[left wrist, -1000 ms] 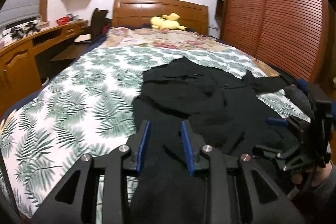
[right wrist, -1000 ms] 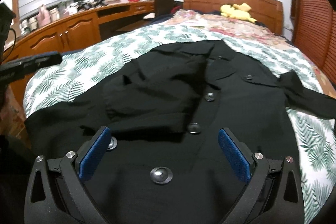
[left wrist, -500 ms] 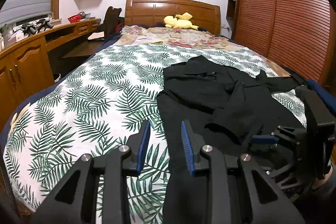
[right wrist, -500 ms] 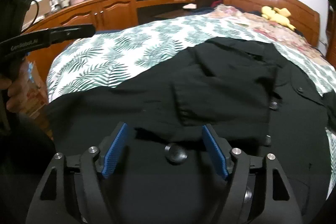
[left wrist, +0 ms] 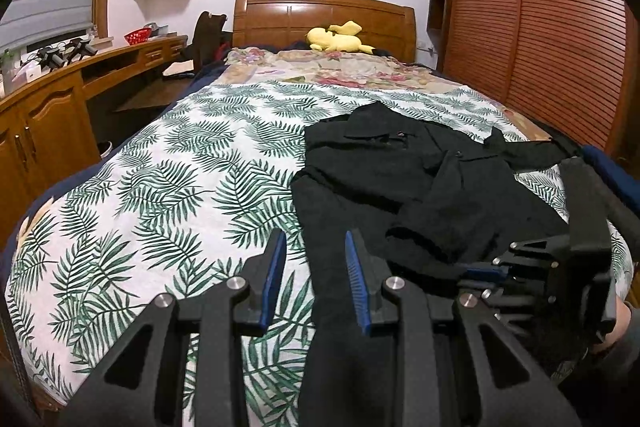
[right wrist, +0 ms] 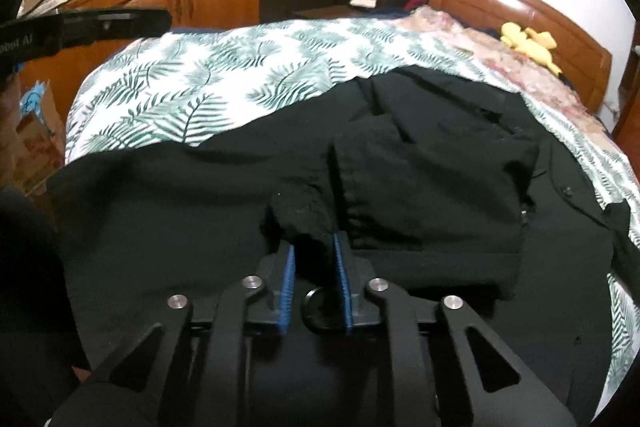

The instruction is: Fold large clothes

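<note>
Black coat (right wrist: pixel 420 187) flat on bed (left wrist: pixel 168 187) – right claw (right wrist: pixel 314 259) pinches a fabric bunch, likely to pull a fold. Left claw (left wrist: pixel 314 267) parted, gripping nothing – hovering at the hem edge

Garment (left wrist: pixel 404 179) was plain black with dark round buttons. Bed cover (left wrist: pixel 168 195) was white, printed with green fern leaves; toward the head edge of the bed lay a beige floral cloth (left wrist: pixel 340 67) with pink blooms. Plush toy (left wrist: pixel 340 38) was yellow. Headboard (left wrist: pixel 324 15) and wardrobe doors (left wrist: pixel 532 27) were reddish-brown wood. Fingers (right wrist: pixel 286 287) carried blue pads on black frames.
</note>
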The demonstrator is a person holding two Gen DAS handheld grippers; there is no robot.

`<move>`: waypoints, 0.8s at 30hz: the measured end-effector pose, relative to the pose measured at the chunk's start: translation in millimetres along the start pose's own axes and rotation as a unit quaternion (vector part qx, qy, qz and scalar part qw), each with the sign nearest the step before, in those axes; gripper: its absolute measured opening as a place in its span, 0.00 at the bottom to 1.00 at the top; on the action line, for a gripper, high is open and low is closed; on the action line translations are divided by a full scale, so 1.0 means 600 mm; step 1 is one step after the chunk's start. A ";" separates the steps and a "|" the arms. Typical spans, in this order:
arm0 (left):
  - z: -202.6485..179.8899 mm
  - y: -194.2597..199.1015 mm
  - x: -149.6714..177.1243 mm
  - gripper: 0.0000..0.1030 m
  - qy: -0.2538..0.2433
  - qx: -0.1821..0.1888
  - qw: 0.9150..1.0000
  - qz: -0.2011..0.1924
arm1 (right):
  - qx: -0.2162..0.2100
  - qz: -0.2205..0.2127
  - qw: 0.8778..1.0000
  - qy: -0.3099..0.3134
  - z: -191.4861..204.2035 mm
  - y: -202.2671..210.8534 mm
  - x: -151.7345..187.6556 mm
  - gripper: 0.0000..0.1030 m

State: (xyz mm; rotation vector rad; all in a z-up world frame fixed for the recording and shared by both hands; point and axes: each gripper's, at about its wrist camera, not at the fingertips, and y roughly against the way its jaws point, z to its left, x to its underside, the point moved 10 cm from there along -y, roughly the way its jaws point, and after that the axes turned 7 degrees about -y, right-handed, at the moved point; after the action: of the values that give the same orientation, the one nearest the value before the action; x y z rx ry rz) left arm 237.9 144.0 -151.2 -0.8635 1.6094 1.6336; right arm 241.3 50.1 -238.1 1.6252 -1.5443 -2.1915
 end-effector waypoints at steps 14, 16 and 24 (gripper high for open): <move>-0.083 -0.019 -0.011 0.27 -0.038 0.030 0.999 0.002 | 0.037 -0.117 0.989 -0.086 -0.132 0.181 -0.039 0.08; -0.095 -0.019 -0.012 0.27 -0.042 0.035 0.999 0.001 | 0.046 -0.126 0.986 -0.098 -0.152 0.207 -0.035 0.08; -0.145 -0.027 -0.019 0.27 -0.055 0.052 0.997 0.001 | 0.061 -0.146 0.977 -0.141 -0.211 0.285 0.002 0.08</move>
State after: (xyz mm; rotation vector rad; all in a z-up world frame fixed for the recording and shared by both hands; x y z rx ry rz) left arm 257.3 56.7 -152.1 -0.7069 1.6028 1.5556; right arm 246.2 -125.2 -117.9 1.7365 -1.6230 -2.6298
